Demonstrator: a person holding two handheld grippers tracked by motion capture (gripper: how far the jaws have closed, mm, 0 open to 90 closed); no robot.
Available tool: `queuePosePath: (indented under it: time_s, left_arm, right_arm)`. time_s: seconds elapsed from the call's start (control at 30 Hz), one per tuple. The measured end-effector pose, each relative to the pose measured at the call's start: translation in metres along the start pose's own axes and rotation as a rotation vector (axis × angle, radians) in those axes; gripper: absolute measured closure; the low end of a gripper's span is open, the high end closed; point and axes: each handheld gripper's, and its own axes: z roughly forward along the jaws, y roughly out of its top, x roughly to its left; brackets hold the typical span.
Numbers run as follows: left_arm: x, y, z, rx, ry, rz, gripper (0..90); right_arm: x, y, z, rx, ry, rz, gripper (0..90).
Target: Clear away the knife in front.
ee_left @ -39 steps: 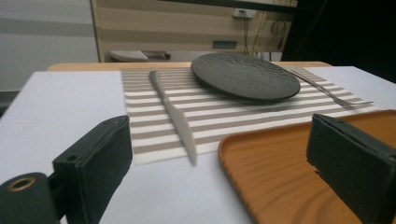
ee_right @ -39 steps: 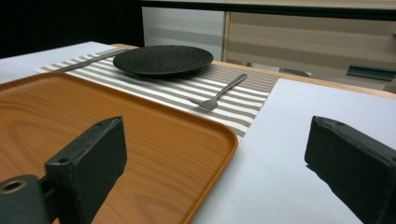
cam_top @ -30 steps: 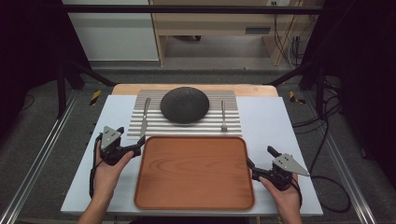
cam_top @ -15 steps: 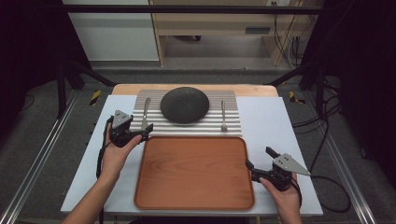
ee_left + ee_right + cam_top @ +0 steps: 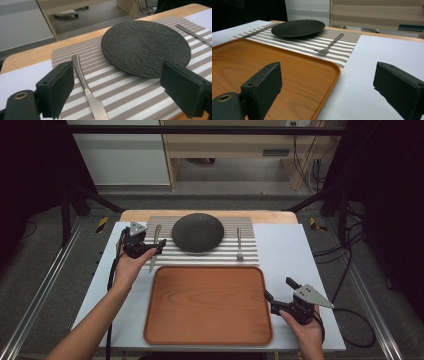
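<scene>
A dark round plate (image 5: 197, 232) lies in the middle of a striped placemat (image 5: 250, 256). A knife (image 5: 154, 249) rests to its left and a fork (image 5: 239, 245) to its right. In front of the mat sits an empty wooden tray (image 5: 207, 302). My left gripper (image 5: 156, 247) is open and hovers over the knife at the mat's left edge. In the left gripper view the knife (image 5: 86, 87) runs just inside the left jaw, with the plate (image 5: 147, 46) beyond. My right gripper (image 5: 277, 289) is open at the tray's right edge, and the tray's corner (image 5: 274, 67) lies between its jaws.
The white table top (image 5: 295, 250) is bare to the right of the mat and the tray. A wooden strip (image 5: 270, 216) runs along the far edge. Metal rails (image 5: 40, 295) flank the table, and cables (image 5: 350, 320) trail on the floor at right.
My left hand has left the tray's left edge and travelled away from the person to the knife on the placemat. The right hand has stayed put.
</scene>
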Motion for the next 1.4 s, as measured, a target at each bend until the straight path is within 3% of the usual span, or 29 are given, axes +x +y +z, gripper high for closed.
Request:
queuePosePath:
  time_s: [0.13,0.37,0.5,0.73,1.1,1.4]
  left_arm:
    - [0.005,0.001,0.008,0.015,0.014,0.004,13.0]
    - [0.014,-0.004,0.023,0.042,0.016,-0.038,18.3]
    - [0.022,-0.009,0.032,0.056,0.034,-0.029,22.2]
    - [0.033,-0.017,0.043,0.065,0.053,-0.074,24.4]
    - [0.038,-0.030,0.055,0.062,0.093,-0.112,32.9]
    - [0.037,-0.040,0.067,0.106,0.081,-0.127,43.9]
  right_arm:
    - [0.002,0.000,0.000,0.008,0.003,-0.009,8.3]
    - [0.002,-0.001,0.001,0.016,0.006,-0.011,8.3]
    - [0.002,0.001,0.000,0.003,0.009,0.013,8.5]
    - [0.004,0.000,0.001,0.018,0.002,-0.010,8.5]
    - [0.002,-0.001,0.001,0.028,-0.003,-0.004,8.4]
    - [0.000,-0.001,0.000,0.023,-0.002,0.009,8.4]
